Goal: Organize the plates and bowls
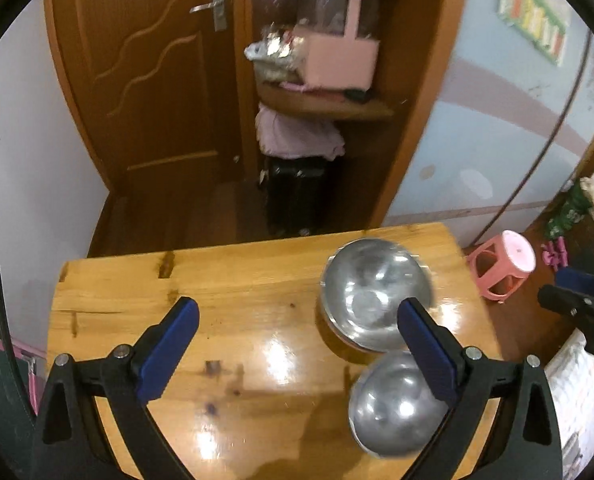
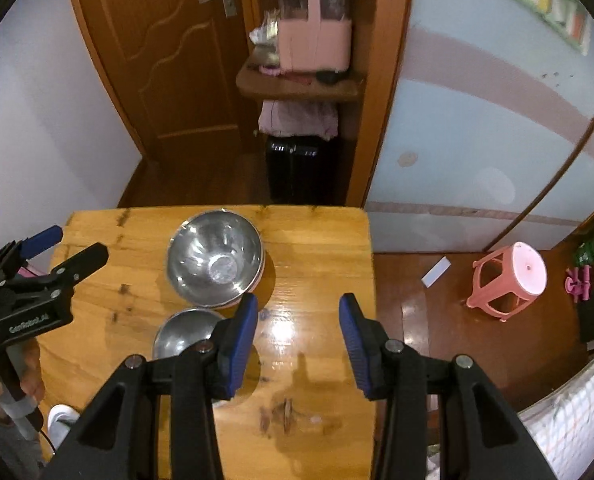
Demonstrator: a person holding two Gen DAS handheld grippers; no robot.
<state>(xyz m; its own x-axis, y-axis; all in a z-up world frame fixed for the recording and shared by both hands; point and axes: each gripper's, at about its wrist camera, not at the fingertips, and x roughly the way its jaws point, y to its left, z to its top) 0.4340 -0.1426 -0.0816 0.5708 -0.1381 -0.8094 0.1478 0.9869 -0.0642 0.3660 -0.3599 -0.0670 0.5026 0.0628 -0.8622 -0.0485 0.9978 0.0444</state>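
Both grippers over the table, nothing held!

Left gripper point(image 1: 299, 326) has its fingers spread wide and empty above the wooden table point(image 1: 137, 292); right gripper point(image 2: 298, 334) stands part open, also empty. Large steel bowl point(image 2: 215, 258) sits upright mid-table, small steel bowl point(image 2: 185, 332) just beside it, nearer. White lettering on the left gripper's body is too blurred to read.

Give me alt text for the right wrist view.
Two steel bowls sit on a wooden table, a larger bowl behind a smaller bowl. The right gripper hovers open and empty; a pink stool stands on the floor.
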